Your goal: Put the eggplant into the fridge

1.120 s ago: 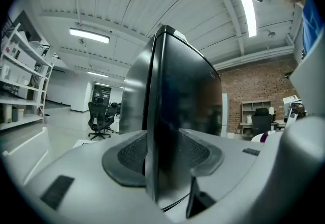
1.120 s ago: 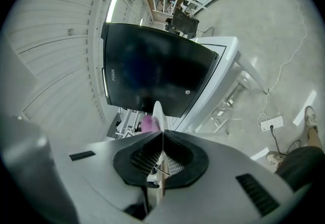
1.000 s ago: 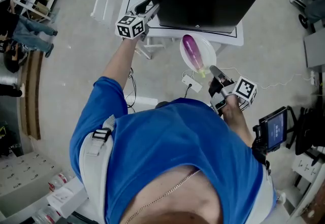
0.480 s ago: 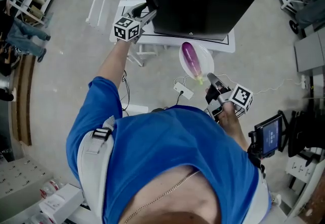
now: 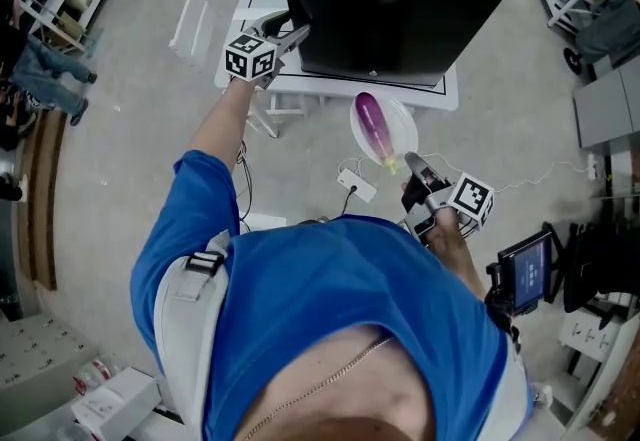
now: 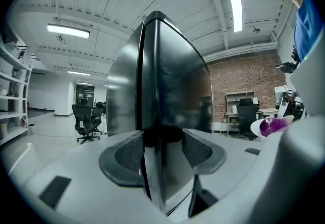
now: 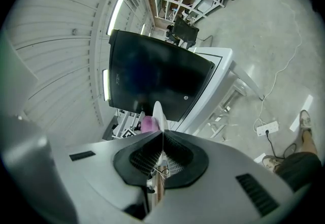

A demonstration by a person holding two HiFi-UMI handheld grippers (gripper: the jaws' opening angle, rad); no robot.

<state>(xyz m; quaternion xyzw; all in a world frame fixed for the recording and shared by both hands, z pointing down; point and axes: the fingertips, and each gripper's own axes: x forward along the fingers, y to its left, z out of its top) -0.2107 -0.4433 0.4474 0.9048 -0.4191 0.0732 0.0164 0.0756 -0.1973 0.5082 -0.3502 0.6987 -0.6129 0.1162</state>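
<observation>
Behind the plate (image 7: 157,108) that right claw (image 7: 161,135) is clamping, eggplant (image 7: 148,124) is half-hiding; left claw (image 6: 162,149), just opening wide, is straddling fridge (image 6: 170,86) edge.

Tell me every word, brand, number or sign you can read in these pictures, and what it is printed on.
"FUXIN": white brand lettering on the front of the black fridge; the last letter is soft.
Screen of the small device at the right edge: lit, but its print is too small to read.
Left marker cube and right marker cube: black and white square patterns only, no letters or numbers.
</observation>
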